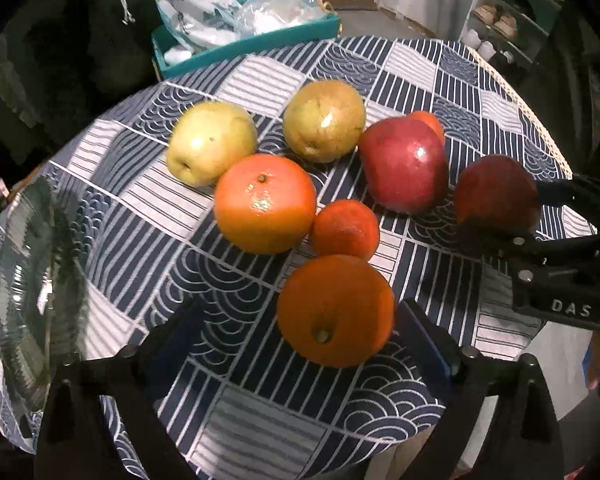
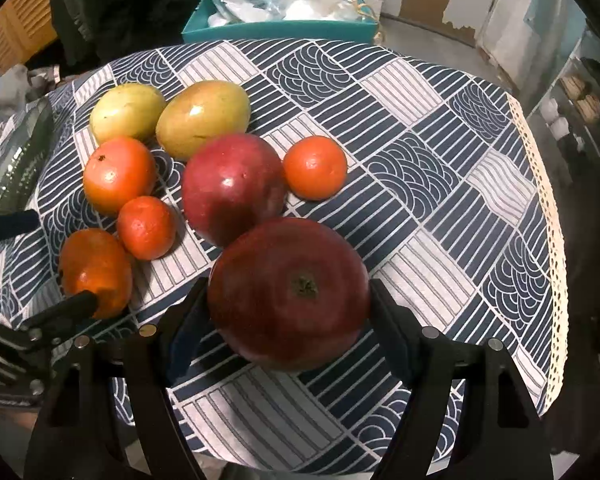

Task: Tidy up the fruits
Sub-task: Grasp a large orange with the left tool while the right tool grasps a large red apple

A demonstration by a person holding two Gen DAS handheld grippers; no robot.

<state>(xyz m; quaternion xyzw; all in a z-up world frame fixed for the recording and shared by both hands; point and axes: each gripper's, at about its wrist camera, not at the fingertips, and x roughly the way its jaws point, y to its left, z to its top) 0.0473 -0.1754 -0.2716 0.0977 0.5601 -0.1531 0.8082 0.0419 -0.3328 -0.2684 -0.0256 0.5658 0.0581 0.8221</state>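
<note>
Several fruits lie on a round table with a blue patterned cloth [image 1: 148,208]. My left gripper [image 1: 300,320] is open around a large orange [image 1: 335,310]; its left finger stands well apart from it. My right gripper [image 2: 288,300] has its fingers against both sides of a dark red apple [image 2: 288,292], which also shows in the left wrist view [image 1: 496,194]. A second red apple [image 2: 232,188], two yellow-green pears [image 2: 204,118] [image 2: 126,111], a big orange [image 2: 118,174] and two small mandarins [image 2: 146,227] [image 2: 315,167] lie behind.
A clear glass bowl [image 1: 28,280] stands at the table's left edge. A teal tray [image 1: 244,44] with plastic bags stands beyond the far edge. A shelf with shoes [image 1: 508,20] is at the back right. The cloth's lace hem [image 2: 548,216] marks the right edge.
</note>
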